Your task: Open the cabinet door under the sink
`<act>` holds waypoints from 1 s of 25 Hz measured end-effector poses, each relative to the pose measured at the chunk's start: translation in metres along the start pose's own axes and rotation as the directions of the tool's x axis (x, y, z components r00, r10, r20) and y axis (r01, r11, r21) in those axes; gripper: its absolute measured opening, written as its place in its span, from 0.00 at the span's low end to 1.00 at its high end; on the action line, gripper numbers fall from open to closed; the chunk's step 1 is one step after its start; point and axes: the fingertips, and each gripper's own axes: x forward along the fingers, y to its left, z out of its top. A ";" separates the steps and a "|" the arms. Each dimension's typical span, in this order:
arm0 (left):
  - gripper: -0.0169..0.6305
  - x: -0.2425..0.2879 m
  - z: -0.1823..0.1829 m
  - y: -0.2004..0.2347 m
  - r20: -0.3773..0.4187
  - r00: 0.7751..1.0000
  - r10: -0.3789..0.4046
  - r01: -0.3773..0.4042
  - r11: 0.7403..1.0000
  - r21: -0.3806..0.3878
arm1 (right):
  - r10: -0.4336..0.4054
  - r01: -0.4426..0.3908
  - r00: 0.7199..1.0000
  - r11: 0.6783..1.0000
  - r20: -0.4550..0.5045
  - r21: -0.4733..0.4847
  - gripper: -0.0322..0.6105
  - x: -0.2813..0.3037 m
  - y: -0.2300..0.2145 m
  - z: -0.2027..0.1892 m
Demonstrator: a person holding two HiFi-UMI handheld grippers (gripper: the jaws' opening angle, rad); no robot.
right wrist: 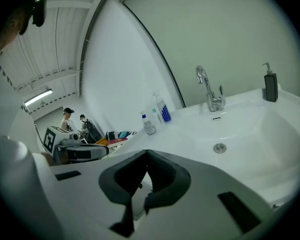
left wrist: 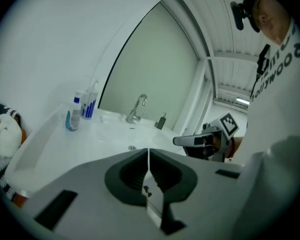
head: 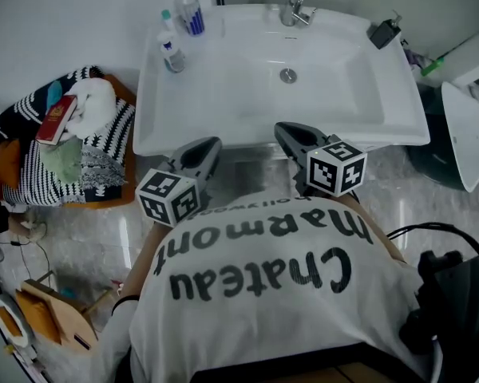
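White sink point(head: 247, 106) is serving as the landmark. Both grippers are hanging just in front of its front rim, pointing toward it, marker cubes sitting back against the person's shirt point(head: 263, 294).

Left gripper point(left wrist: 148, 153): pads are pressing together, only a hairline slit showing between them, nothing held.

Right gripper point(right wrist: 146, 152): tips are meeting too, nothing caught between them.

Grey strip of cabinet front point(head: 251, 159) is showing just under the sink's front rim, between the two grippers. The door itself is lying below that rim, hidden by the sink and the shirt; neither gripper is touching it as far as the views show.

Tap point(head: 294, 6) is standing at the sink's back edge, drain point(head: 287, 75) sitting in the bowl. Dispenser point(head: 383, 32) is standing on the back right corner, bottles point(head: 190, 13) on the back left corner. Striped cloth heap point(head: 32, 158) is lying on the floor left of the sink, a red booklet point(head: 56, 120) resting on top.
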 end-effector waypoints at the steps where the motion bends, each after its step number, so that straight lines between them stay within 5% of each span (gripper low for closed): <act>1: 0.05 0.000 -0.004 0.001 -0.004 1.000 0.005 -0.005 1.000 -0.009 | -0.002 0.002 1.000 1.000 -0.005 -0.002 0.07 0.000 -0.001 -0.003; 25: 0.05 0.018 -0.016 -0.009 -0.036 0.999 -0.017 0.017 1.000 0.001 | -0.048 0.046 0.998 0.998 -0.037 -0.047 0.07 -0.013 -0.017 -0.014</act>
